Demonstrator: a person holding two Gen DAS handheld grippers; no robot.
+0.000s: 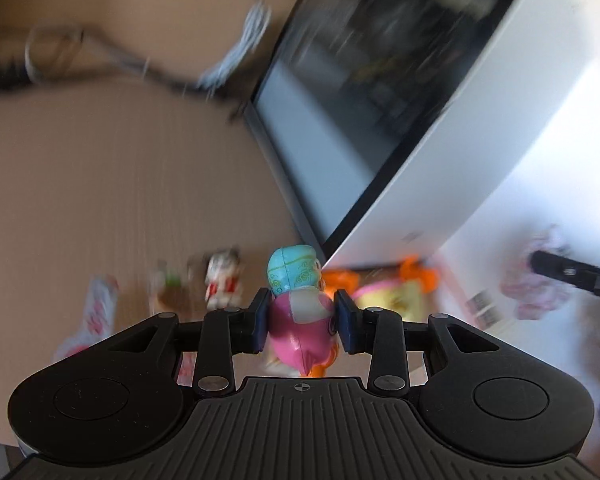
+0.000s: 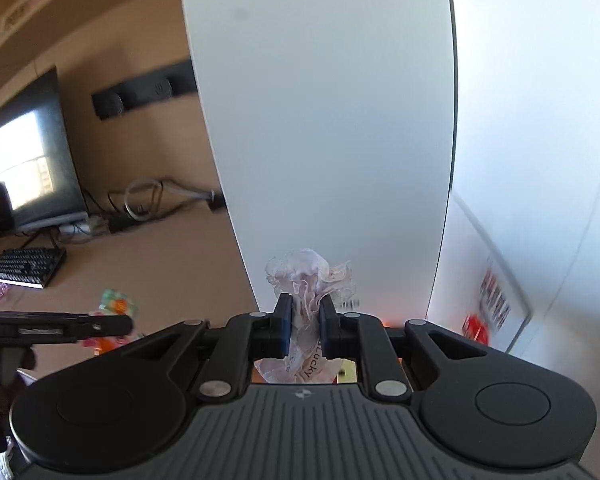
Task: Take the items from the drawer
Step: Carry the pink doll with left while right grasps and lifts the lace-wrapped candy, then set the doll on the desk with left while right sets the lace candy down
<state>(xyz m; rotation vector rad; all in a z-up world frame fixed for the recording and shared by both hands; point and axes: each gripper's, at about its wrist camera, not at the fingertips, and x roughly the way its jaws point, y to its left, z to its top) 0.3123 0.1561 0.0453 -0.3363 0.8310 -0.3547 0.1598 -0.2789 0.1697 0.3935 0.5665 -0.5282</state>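
Note:
My left gripper is shut on a toy figure with a pink body and a pale blue cap, held above the tan tabletop. Behind it lies the open drawer of a white cabinet, with orange and yellow items inside. My right gripper is shut on a frilly translucent pouch bearing a "Lucky" label, held in front of the white cabinet. The left wrist view shows the same pouch blurred at the right. The toy and a left finger show at the right wrist view's left edge.
Small toy figures and a red-and-white packet lie on the table to the left. A monitor, a keyboard and coiled cables occupy the far side of the desk. A red item sits at the right.

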